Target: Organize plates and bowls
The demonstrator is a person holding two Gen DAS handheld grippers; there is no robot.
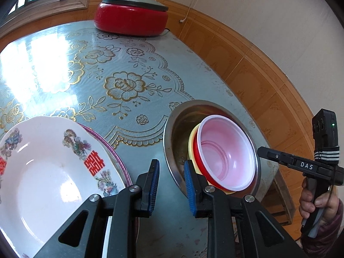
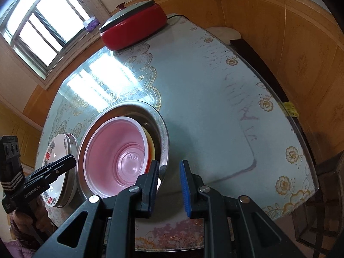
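A steel bowl [image 1: 172, 133] holds a yellow bowl [image 1: 191, 137] and, nested on top, a red bowl with a pink inside [image 1: 225, 157]. A white plate with red characters [image 1: 47, 172] lies on a purple-rimmed plate [image 1: 111, 148] at the left. My left gripper [image 1: 171, 185] is open and empty between the plates and the steel bowl. My right gripper [image 2: 169, 185] is open and empty at the steel bowl's [image 2: 159, 120] right rim, beside the red bowl [image 2: 120, 154]. The plates [image 2: 58, 150] show at the left.
A red electric pot with a grey lid [image 1: 131, 15] stands at the table's far edge [image 2: 133, 28]. The table has a blue floral cloth under glass [image 1: 120, 81]. A dark chair [image 2: 322, 193] is at the right table edge.
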